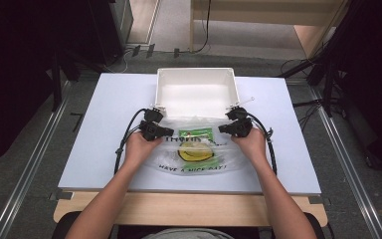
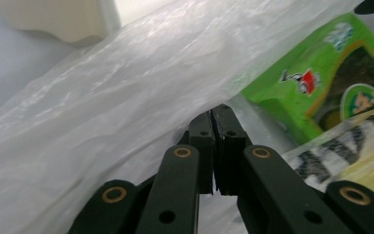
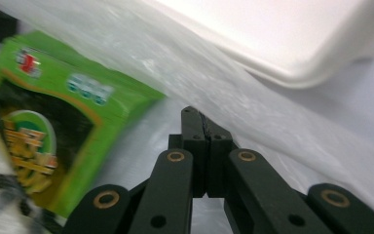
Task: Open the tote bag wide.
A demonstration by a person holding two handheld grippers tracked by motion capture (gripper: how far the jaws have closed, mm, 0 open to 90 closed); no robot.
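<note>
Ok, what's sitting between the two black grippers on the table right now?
In the high view, the clear plastic smiley-face bag spans from the left gripper to the right gripper, with a green printed packet inside it midway.

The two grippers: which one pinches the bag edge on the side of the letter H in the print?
The left gripper, beside HAVE on the plastic bag; the right gripper holds the edge beside DAY.

White table: bin, plastic bag

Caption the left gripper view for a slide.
Left gripper, jaws shut on the edge of a clear plastic bag, with a green box inside it.
</note>
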